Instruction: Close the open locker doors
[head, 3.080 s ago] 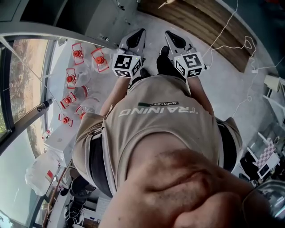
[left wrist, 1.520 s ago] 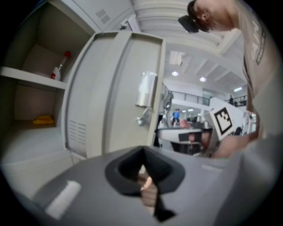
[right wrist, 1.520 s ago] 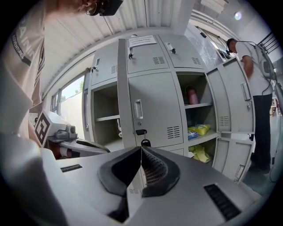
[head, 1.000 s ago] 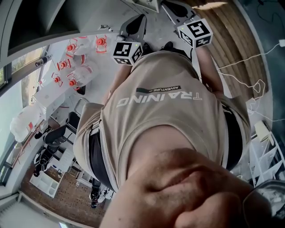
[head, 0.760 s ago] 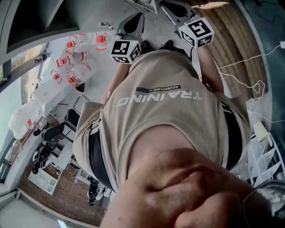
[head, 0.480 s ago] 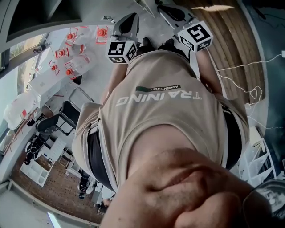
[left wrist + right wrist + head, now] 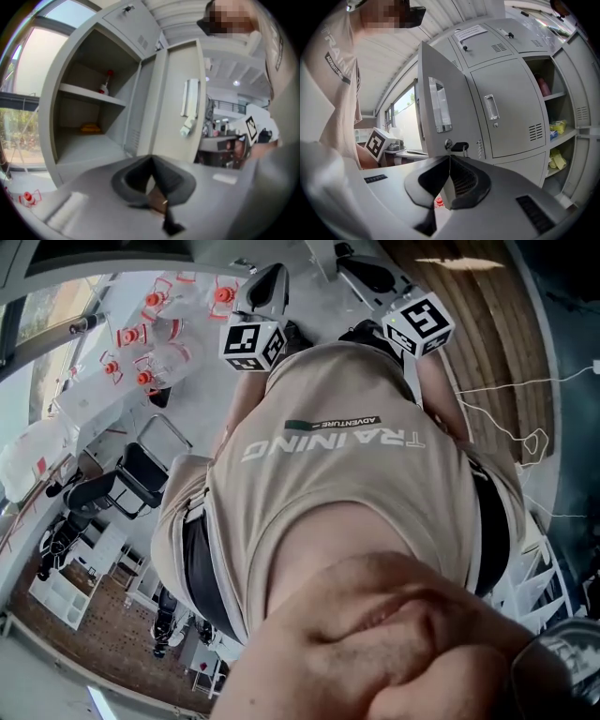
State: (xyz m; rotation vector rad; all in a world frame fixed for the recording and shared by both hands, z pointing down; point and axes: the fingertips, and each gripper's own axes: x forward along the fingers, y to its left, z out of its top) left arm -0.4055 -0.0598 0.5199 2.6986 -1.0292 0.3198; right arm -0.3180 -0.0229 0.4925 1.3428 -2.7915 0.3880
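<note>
In the left gripper view an open grey locker (image 7: 89, 136) shows a shelf with a red-capped bottle (image 7: 106, 83) and a yellow thing (image 7: 90, 127) below it. Its door (image 7: 180, 98) stands swung out beyond my left gripper (image 7: 151, 159), which is shut on nothing and apart from it. In the right gripper view the same kind of open door (image 7: 440, 112), with a key in its lock (image 7: 457, 146), stands close beyond my right gripper (image 7: 449, 157), also shut and empty. From the head view both grippers (image 7: 265, 287) (image 7: 370, 273) are held out above the person's beige shirt.
Shut locker doors (image 7: 506, 108) fill the middle of the right gripper view. Another open locker (image 7: 555, 117) at far right holds pink and yellow things. Red-capped water jugs (image 7: 141, 338) lie on the floor at left. Wooden floor (image 7: 469, 324) and white cables (image 7: 525, 437) are at right.
The head view has swung, so the jugs and floor slid up and left. Both marker cubes shifted a little: the left one up, the right one to the right.
</note>
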